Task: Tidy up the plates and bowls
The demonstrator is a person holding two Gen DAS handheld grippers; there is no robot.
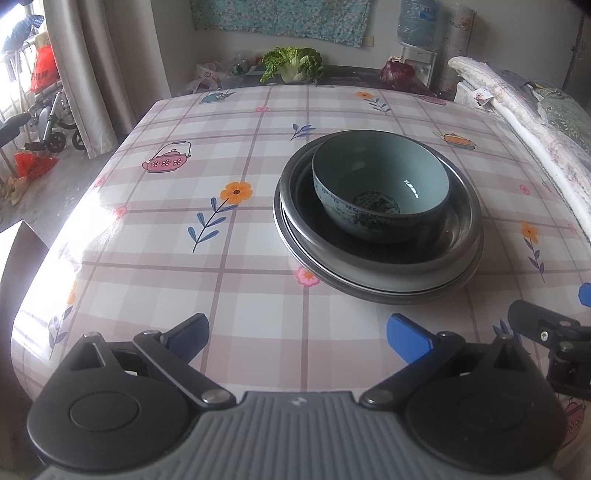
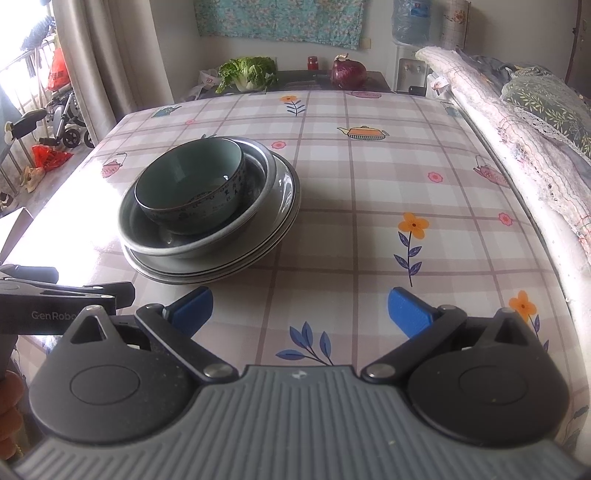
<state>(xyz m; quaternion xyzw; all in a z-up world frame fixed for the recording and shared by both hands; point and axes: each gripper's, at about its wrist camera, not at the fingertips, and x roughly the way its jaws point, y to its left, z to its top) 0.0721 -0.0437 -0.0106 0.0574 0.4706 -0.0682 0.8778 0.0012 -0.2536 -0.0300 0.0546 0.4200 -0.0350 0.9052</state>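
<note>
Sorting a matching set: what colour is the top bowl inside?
Pale blue-green inside the bowl, seen best in the left wrist view.

Count on counter (image 2: 369, 192), one stack:
- patterned bowl (image 2: 190, 188): 1, on top.
- metal dish (image 2: 207, 242): 1, directly under the bowl.
- plates (image 2: 284, 206): 2 rims visible beneath the dish; exact number uncertain.

Behind the counter:
- leafy cabbage (image 2: 247, 72): 1.
- red cabbage (image 2: 349, 74): 1.
- red jar (image 2: 313, 62): 1.
- water jug (image 2: 412, 20): 1.

Grippers: 2.
</note>
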